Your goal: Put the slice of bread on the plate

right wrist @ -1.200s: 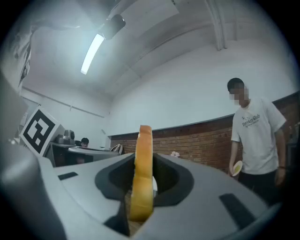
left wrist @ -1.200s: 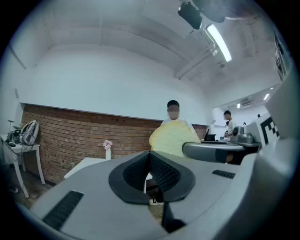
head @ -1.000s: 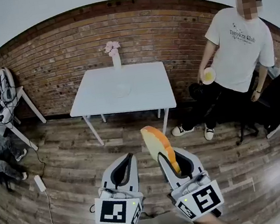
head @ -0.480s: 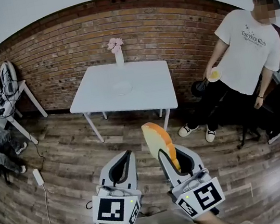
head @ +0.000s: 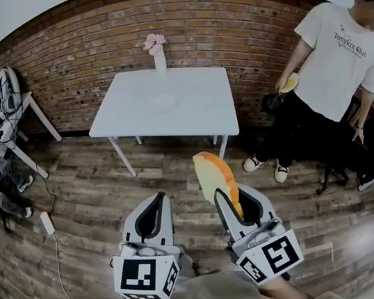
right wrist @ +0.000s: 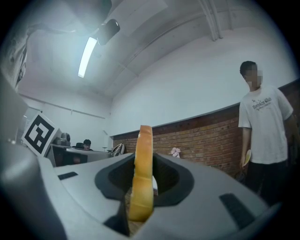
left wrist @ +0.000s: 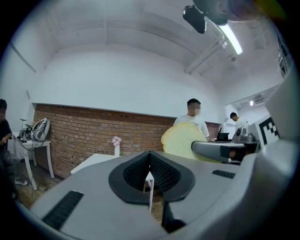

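Head view, step: the carry, as I judge it. The slice of bread point(head: 215, 178) stands on edge in the right gripper point(head: 234, 204) over the wooden floor point(head: 75, 198), well short of the desk.
Head view, plate: the plate point(head: 163, 103) lies bare near the middle of the white desk point(head: 199, 112), far from both grippers.
Head view, left gripper: the left gripper point(head: 156, 212) is level beside the right one, tips together, carrying nothing.
Head view, room: open floor lies between the grippers and the desk's near edge. A vase of flowers point(head: 156, 50) stands at the far edge behind the plate. A standing person point(head: 336, 44) is right of the desk and a side table point(head: 18, 126) is at far left.
Left gripper view, jaws: clenched on nothing, with only a slit between the pads. The slice of bread point(left wrist: 180, 139) shows to the right.
Right gripper view, jaws: grasping the slice of bread point(right wrist: 143, 173), seen edge-on, with a pad pressed on each face.
Next move: it likely calls for a reach over the near edge, then tipping the slice flat above the plate before release, stopping short of the vase.
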### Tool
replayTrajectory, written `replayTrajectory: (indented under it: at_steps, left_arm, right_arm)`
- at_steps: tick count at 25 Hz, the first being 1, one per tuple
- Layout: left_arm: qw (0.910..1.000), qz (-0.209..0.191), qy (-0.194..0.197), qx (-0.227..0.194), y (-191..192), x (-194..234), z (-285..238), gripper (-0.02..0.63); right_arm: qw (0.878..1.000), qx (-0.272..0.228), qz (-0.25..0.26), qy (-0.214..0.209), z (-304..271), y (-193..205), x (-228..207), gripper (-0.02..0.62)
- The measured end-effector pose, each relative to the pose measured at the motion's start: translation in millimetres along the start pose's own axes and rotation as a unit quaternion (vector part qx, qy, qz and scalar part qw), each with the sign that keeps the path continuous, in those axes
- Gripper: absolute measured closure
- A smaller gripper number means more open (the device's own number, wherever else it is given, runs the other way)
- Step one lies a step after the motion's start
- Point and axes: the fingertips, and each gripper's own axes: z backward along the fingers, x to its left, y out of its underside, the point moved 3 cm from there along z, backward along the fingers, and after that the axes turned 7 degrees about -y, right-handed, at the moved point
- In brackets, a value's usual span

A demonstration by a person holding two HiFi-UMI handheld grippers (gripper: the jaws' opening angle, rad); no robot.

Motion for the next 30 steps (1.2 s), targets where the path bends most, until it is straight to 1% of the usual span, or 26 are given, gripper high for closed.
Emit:
replayTrajectory:
  at_steps: [5, 9, 14, 16, 20, 26, 30]
  left_arm:
    - [1.0, 0.0, -0.006, -0.001, 2, 10, -22, 0.595]
    - [1.0, -0.003, -0.005, -0.008, 7, 24, -43, 0.595]
    - [1.0, -0.004, 0.003, -0.008, 19, 47, -88, 0.595]
    - [0.9999, -0.002, 0.008, -0.007, 20, 59, -114, 0.595]
    - [0.9999, -0.001, 0.015, -0.006, 7, 93, -176, 0.595]
    - [0.9993, -0.007, 0.035, 0.007, -10, 154, -284, 0.595]
    - [0.9985, -0.01, 0.051, 0.015, -20, 184, -352, 0.595]
  right_arm:
    - [1.0, 0.001, 0.001, -0.007, -22, 6, -14, 0.5]
    - [1.0, -0.007, 0.007, -0.005, -41, 13, -23, 0.5]
    - [1.0, -0.014, 0.013, 0.002, -82, 25, -45, 0.5]
    - [1.0, -0.011, 0.014, 0.005, -106, 29, -58, 0.5]
    - [1.0, -0.004, 0.015, 0.015, -168, 28, -89, 0.5]
    - [0.999, 0.004, 0.003, 0.034, -276, 33, -137, 0.5]
    - [0.999, 0.014, 0.003, 0.051, -336, 36, -173, 0.5]
